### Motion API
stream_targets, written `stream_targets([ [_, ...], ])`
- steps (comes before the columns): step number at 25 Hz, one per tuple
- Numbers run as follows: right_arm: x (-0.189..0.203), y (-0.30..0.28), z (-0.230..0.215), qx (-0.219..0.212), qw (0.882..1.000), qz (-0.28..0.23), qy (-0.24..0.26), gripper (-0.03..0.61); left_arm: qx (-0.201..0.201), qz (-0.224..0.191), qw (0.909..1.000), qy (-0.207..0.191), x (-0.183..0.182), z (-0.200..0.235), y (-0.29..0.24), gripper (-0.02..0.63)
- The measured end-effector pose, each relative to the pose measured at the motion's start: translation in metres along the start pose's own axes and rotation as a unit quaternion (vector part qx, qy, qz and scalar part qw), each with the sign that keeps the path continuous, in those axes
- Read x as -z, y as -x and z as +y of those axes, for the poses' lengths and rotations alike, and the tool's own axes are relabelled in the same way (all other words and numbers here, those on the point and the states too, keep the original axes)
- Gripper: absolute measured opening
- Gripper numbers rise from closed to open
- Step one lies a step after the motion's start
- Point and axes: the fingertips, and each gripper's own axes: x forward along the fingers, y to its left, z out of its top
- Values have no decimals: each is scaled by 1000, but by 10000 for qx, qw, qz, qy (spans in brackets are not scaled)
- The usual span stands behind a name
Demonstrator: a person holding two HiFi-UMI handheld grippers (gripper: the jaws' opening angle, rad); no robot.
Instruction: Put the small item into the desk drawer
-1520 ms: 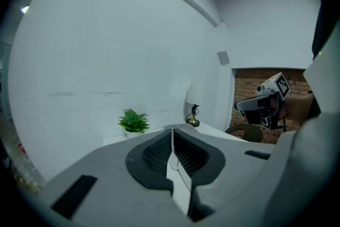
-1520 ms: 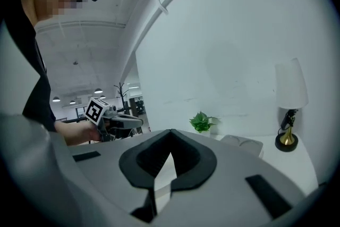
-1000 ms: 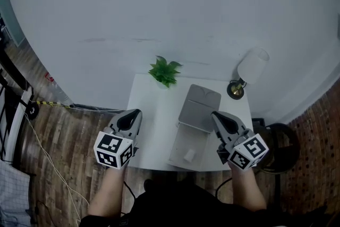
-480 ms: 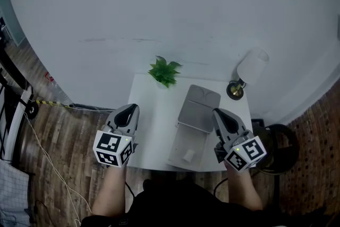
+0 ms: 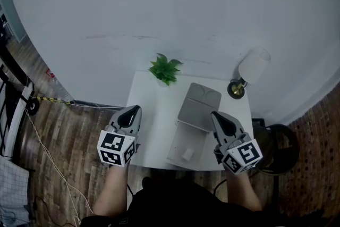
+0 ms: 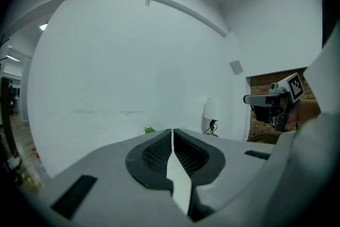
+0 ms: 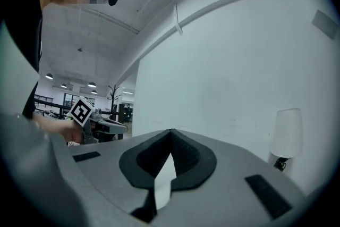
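Observation:
A small white desk (image 5: 154, 114) stands against the wall, with a grey drawer unit (image 5: 200, 106) on it. Its drawer (image 5: 179, 142) is pulled out toward me, and a small white item (image 5: 187, 154) lies inside. My left gripper (image 5: 131, 112) hovers over the desk's left edge, shut and empty, its jaws meeting at the tip (image 6: 172, 130). My right gripper (image 5: 217, 116) hangs just right of the drawer, shut as well (image 7: 171, 130), holding nothing. Both gripper views look at the white wall, not at the drawer.
A green potted plant (image 5: 164, 70) sits at the desk's back edge. A white-shaded lamp (image 5: 253, 66) stands at the back right corner. A dark round stool (image 5: 277, 149) stands right of the desk. Cables (image 5: 48, 162) trail over the wooden floor at left.
Both grippers stay shut and empty. The right gripper has drifted slightly left and toward me; the left one has barely shifted. The item lies unmoved in the drawer.

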Motion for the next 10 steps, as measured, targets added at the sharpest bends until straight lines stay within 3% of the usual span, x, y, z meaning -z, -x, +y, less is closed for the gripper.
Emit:
stream_targets([
  [10,10,4,-5,-70,9999,92,-120,3,46,143,9999,8,8,-8,-4,21],
])
